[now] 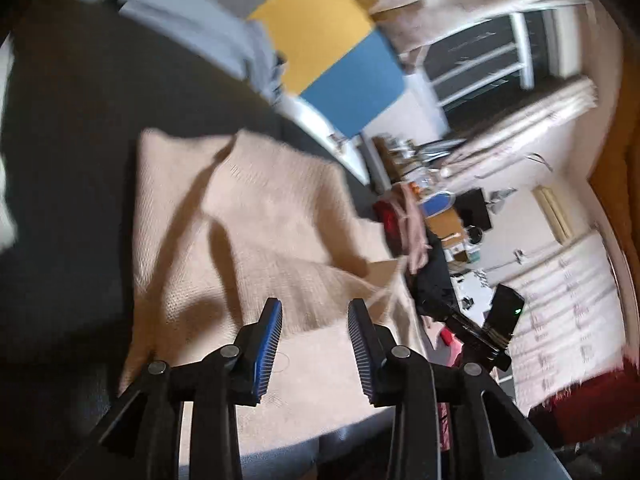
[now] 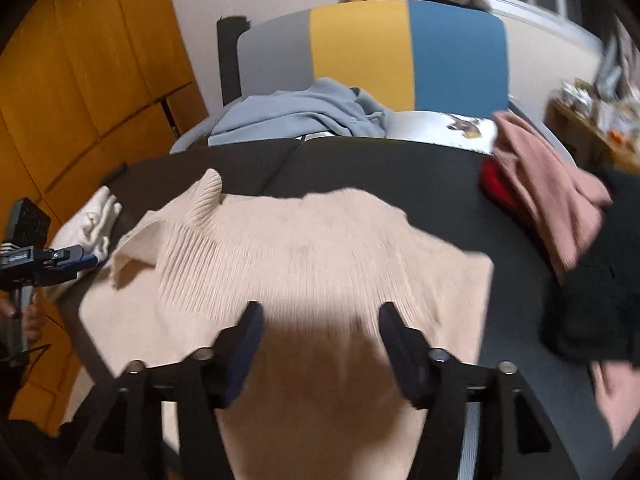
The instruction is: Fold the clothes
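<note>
Both tongs stand apart and grip nothing: the right gripper (image 2: 320, 340) hovers over the beige knit sweater (image 2: 304, 248), the left gripper (image 1: 314, 336) over the same sweater. It lies spread on the dark surface (image 2: 380, 172), ribbed cuff (image 2: 208, 196) at ten o'clock. Soft, limp and stretchy by the look, it should be pinched at a hem or sleeve edge.

The sweater (image 2: 304, 256) lies spread on the bed (image 2: 400, 176), and all else sits around it. Behind it a hoodie (image 2: 304, 116) is heaped against the headboard (image 2: 372, 52). To its left, a folded garment (image 2: 90, 222) rests at the bed's edge — the left gripper (image 2: 68, 260) is just beside that. To its right lies a pile of clothes (image 2: 560, 216). The right gripper (image 2: 320, 344) hangs over the sweater's near part.
</note>
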Available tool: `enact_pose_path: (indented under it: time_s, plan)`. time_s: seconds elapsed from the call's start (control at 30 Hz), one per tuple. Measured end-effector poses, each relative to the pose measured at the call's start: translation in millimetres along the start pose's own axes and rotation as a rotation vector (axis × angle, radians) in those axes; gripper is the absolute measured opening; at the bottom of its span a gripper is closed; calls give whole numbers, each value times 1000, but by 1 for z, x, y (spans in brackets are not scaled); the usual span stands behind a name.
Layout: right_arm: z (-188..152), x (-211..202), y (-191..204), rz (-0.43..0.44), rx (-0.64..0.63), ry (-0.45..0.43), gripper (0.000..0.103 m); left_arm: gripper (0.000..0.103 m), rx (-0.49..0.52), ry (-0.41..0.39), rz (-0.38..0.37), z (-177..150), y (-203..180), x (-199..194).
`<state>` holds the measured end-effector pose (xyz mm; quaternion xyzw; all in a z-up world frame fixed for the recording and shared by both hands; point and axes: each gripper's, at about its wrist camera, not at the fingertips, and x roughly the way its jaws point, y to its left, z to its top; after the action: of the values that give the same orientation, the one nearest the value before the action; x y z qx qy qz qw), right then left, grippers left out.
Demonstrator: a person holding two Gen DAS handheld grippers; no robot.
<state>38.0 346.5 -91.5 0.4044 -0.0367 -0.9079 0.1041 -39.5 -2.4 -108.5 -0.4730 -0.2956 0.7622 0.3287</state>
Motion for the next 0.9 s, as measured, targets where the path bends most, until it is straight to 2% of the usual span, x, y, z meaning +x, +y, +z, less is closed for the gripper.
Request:
enact_pose_path:
  time_s: [0.1,0.17,0.27,0.3,0.37,0.4,0.43,0.53,0.57,0.6,0.63,0.67,0.7,0.77,0.83,0.9]
  plan:
    - [10,20,0,-9,-12,24,69,35,-56,2,63,0,13,8]
    - [15,35,-4,-39,-26,54,69,36,-101,-18,65,0,24,3]
    - [20,55,-13,-90,-44,103,68,49,-149,-32,25,4,35,0]
    - [20,58,-17,-123,-47,117,68,50,-146,-35,25,7,34,1]
    - [19,64,-26,-109,-15,137,66,51,-134,-24,18,15,32,6]
    - [17,65,-30,-94,1,144,60,51,-128,-19,15,19,31,8]
    - [15,64,-30,-99,-6,142,43,51,-129,-2,17,21,32,12]
    - [9,62,-29,-117,-29,133,19,50,-132,49,24,29,32,24]
    - [9,59,-27,-131,-43,122,14,46,-132,66,26,31,32,28]
    - [9,56,-24,-145,-56,112,11,33,-133,83,27,34,32,32]
    - [10,53,-21,-158,-69,101,10,23,-131,94,8,36,31,35]
    - [10,50,-19,-172,-82,90,10,7,-140,96,-51,38,29,36]
    - [10,48,-18,-186,-89,79,10,6,-150,95,-111,41,28,36]
    - [13,44,-32,-201,-16,52,10,6,-201,39,-259,51,29,32]
    - [12,40,-50,-204,79,33,10,7,-243,-30,-309,61,33,28]
    - [6,46,-69,-168,190,46,13,26,-291,-88,-315,71,42,25]
